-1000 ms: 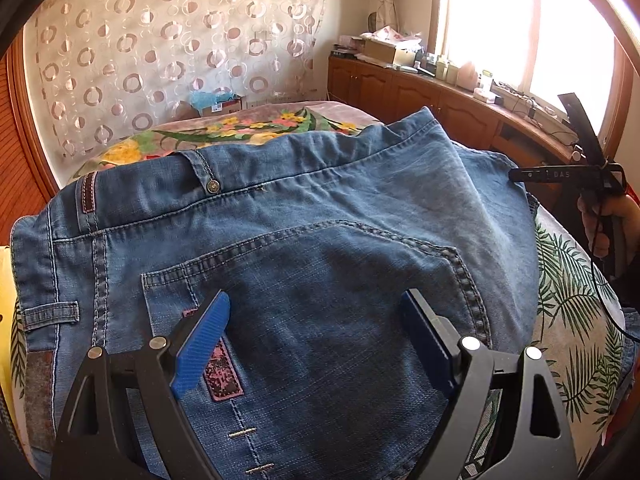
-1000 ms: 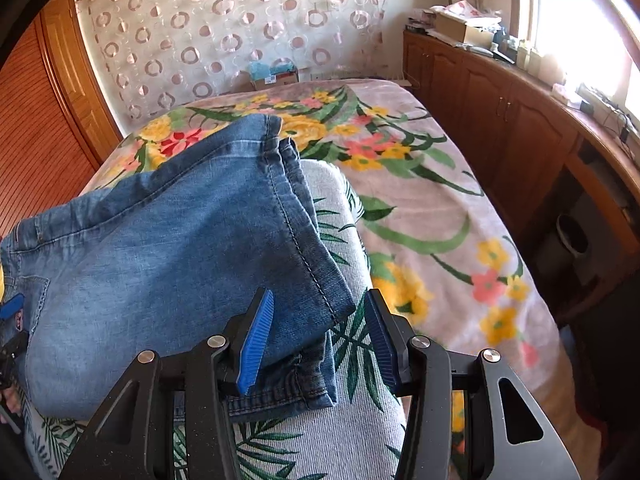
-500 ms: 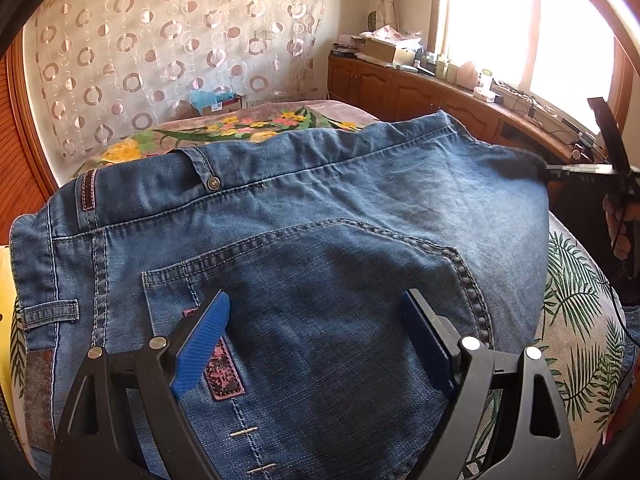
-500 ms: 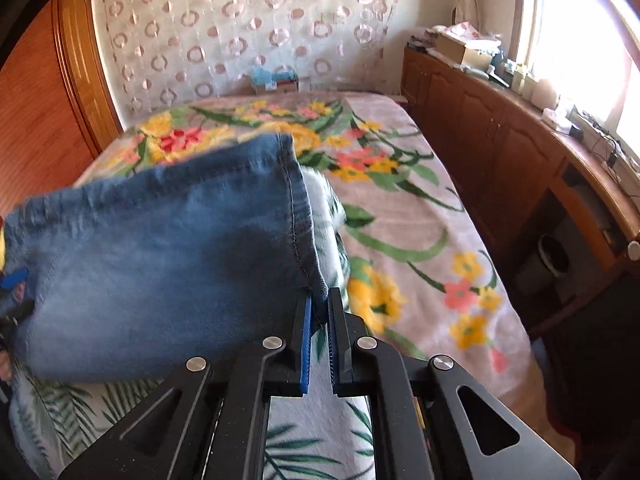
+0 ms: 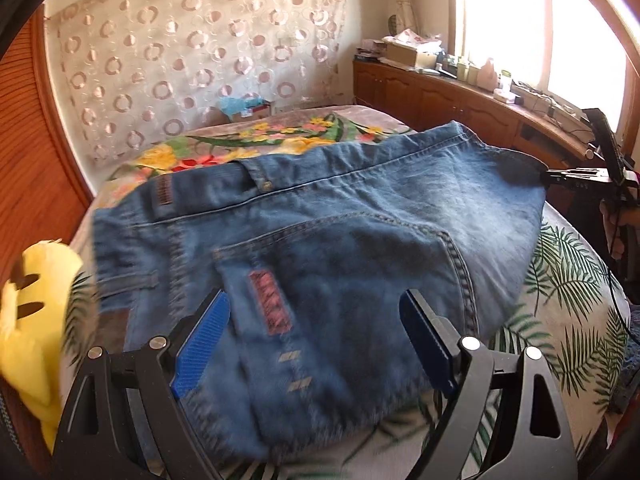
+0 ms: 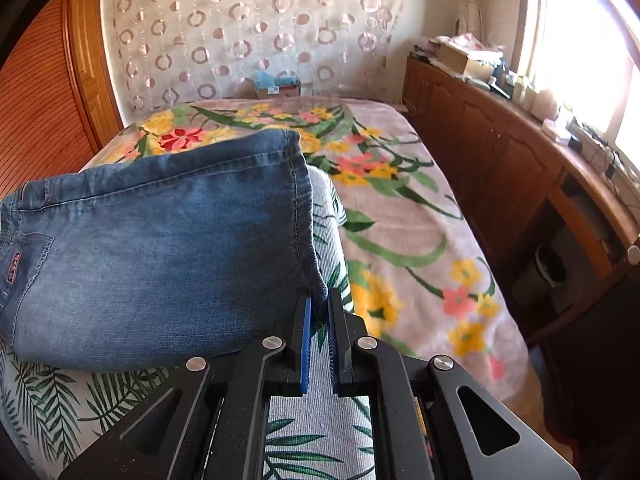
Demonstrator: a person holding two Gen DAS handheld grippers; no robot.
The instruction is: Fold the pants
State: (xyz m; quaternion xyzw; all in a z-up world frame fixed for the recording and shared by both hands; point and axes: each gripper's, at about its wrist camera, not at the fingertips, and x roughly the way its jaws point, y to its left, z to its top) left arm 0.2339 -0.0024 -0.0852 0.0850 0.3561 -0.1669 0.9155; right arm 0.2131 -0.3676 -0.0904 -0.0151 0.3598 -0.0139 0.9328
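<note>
We see the blue jeans (image 6: 160,248) folded across the near end of the bed (image 6: 404,248). Our right gripper (image 6: 319,320) pinches their hem corner near the bed's right edge; our left gripper (image 5: 316,334) hangs spread wide over the back pocket (image 5: 344,280).

Pants (image 6: 160,248): faded blue denim, matt; bedspread (image 6: 408,240): fuzzy floral cloth; cabinets (image 6: 500,168): glossy wood, probably varnished

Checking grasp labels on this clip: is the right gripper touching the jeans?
Touching. In the right wrist view the right gripper is shut on the hem corner of the jeans, the denim pinched between its blue pads.
</note>
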